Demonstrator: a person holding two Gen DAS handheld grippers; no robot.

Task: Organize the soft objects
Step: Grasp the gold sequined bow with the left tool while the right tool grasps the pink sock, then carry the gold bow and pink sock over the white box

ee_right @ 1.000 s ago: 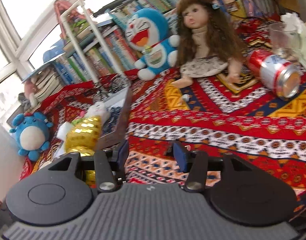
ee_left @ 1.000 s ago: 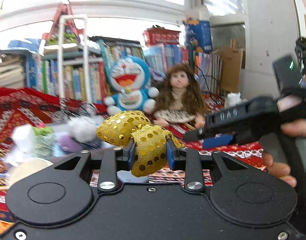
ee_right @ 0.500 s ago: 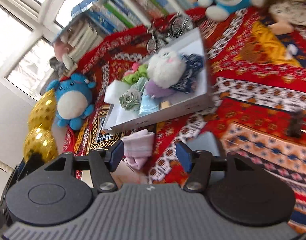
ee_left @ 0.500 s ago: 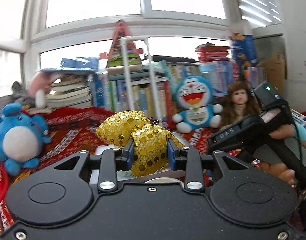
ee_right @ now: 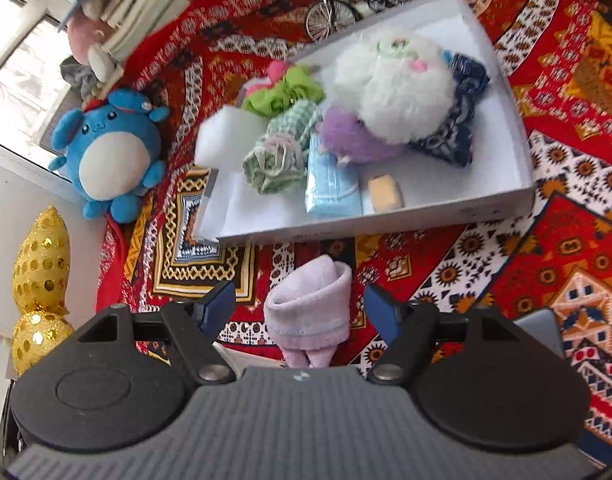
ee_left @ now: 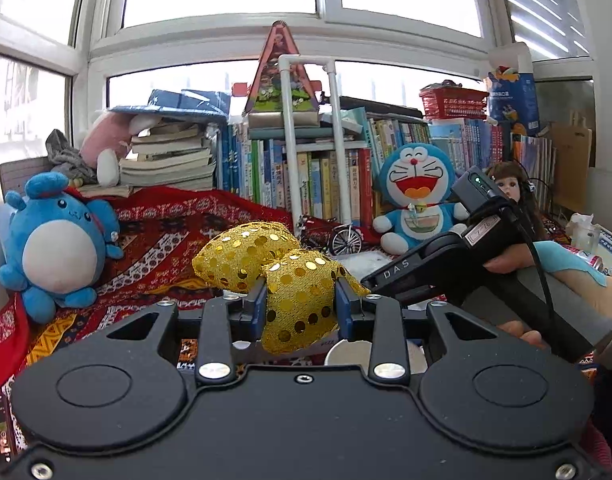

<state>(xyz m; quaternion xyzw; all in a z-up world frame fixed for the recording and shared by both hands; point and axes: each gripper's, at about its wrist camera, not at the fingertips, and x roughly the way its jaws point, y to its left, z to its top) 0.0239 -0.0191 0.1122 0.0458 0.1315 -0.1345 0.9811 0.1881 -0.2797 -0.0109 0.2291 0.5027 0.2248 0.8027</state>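
Observation:
My left gripper (ee_left: pixel 302 306) is shut on a gold sequined bow (ee_left: pixel 290 280), held above the red patterned cloth; the same gold sequined bow (ee_right: pixel 40 276) shows at the left edge of the right wrist view. My right gripper (ee_right: pixel 302 306) points down with its jaws opening. A rolled lilac cloth (ee_right: pixel 311 312) lies on the patterned cloth between the blue pads, which do not touch it. Just beyond it stands a white tray (ee_right: pixel 501 208) that holds a fluffy white toy (ee_right: pixel 393 84), a purple puff, a green check cloth, a blue pack and a dark patterned cloth.
A blue round plush (ee_left: pixel 54 244) sits at the left, also the blue round plush (ee_right: pixel 110 152) left of the tray. A Doraemon plush (ee_left: pixel 415 196), a doll and a wire bicycle (ee_right: pixel 345 0) stand behind the tray before a book row. A hand (ee_left: pixel 517 260) holds the right gripper's handle.
The right gripper swung left and tilted down from the doll and can to over the tray and lilac cloth, its jaws widening. The left gripper carried the bow leftward, still clamped.

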